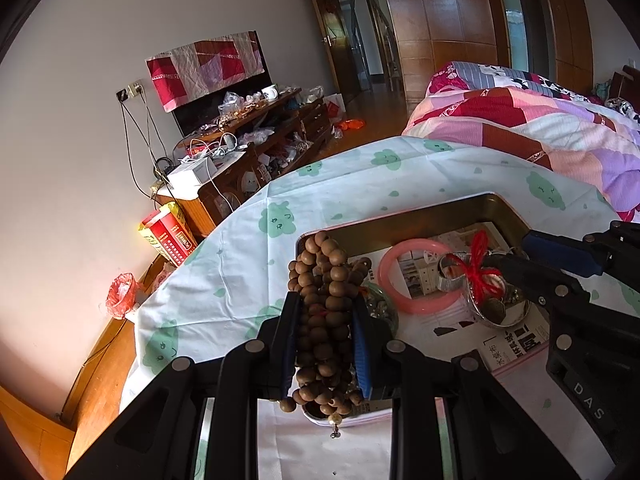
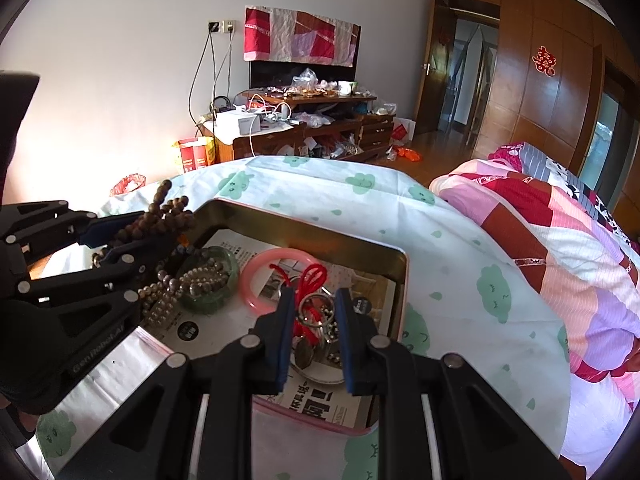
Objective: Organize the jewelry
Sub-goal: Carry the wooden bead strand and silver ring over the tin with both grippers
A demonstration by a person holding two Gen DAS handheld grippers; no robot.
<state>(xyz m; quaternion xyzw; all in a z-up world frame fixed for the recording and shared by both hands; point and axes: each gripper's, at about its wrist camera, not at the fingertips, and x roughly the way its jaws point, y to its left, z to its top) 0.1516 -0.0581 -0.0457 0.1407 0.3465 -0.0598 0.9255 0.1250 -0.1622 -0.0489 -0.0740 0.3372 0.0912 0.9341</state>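
My left gripper (image 1: 326,302) is shut on a bundle of brown wooden beads (image 1: 320,264), held over the near-left corner of a gold-walled tin tray (image 1: 420,216) lined with newspaper. The same beads (image 2: 168,212) and the left gripper (image 2: 148,232) show at the left of the right wrist view. My right gripper (image 2: 315,312) is shut on a bunch of silver rings tied with red cord (image 2: 312,276), low over a silver bangle (image 2: 320,376) in the tray (image 2: 304,232). A pink bangle (image 2: 280,255) lies flat in the middle. A green glass piece (image 2: 208,276) with pearl strands (image 2: 164,300) lies at the tray's left.
The tray stands on a table covered by a white cloth with green cloud prints (image 2: 360,188). A bed with a pink patchwork quilt (image 2: 540,216) is close on the right. A cluttered wooden TV cabinet (image 2: 320,120) stands by the far wall. A clear zip bag (image 2: 120,364) lies under the tray's near-left edge.
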